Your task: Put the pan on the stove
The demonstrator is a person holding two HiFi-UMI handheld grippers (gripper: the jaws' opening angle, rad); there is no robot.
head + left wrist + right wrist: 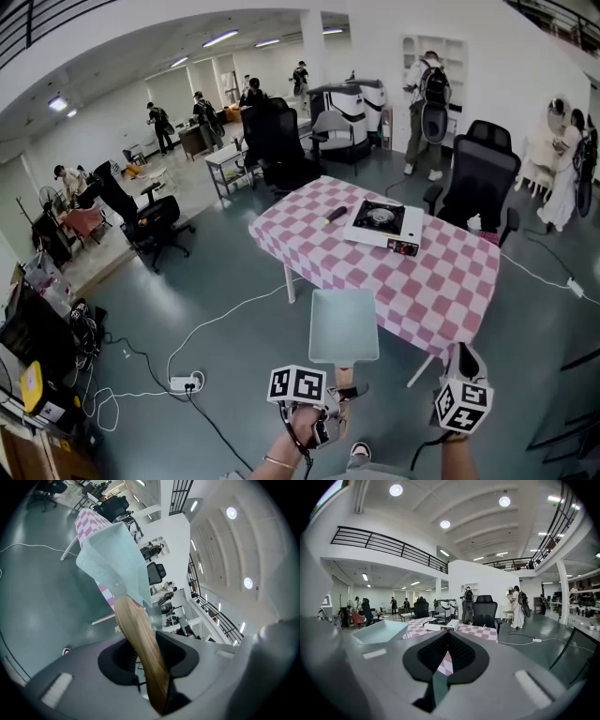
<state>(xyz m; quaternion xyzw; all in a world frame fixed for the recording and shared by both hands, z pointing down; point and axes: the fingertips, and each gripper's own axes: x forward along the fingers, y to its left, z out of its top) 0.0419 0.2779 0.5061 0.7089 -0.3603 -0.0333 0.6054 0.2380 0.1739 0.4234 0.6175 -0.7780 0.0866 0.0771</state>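
Head view shows the pan [343,326] in the air over the floor, well short of the checked surface [450,281] where the stove [384,225] stands. My left gripper [339,392] has its fingers closed on the wooden handle [140,644], near its end. My right gripper [466,358] carries nothing, its fingers parted by a narrow gap. Risk noted: with the grip so far out on the handle, the pan body may sag or roll between the fingers. A loose cable and power strip [183,382] lie on the floor, off to my left. Misjudging the surface edge could knock the stove. Burner detail is too small to read, and a dark object [334,217] beside the stove cannot be identified.
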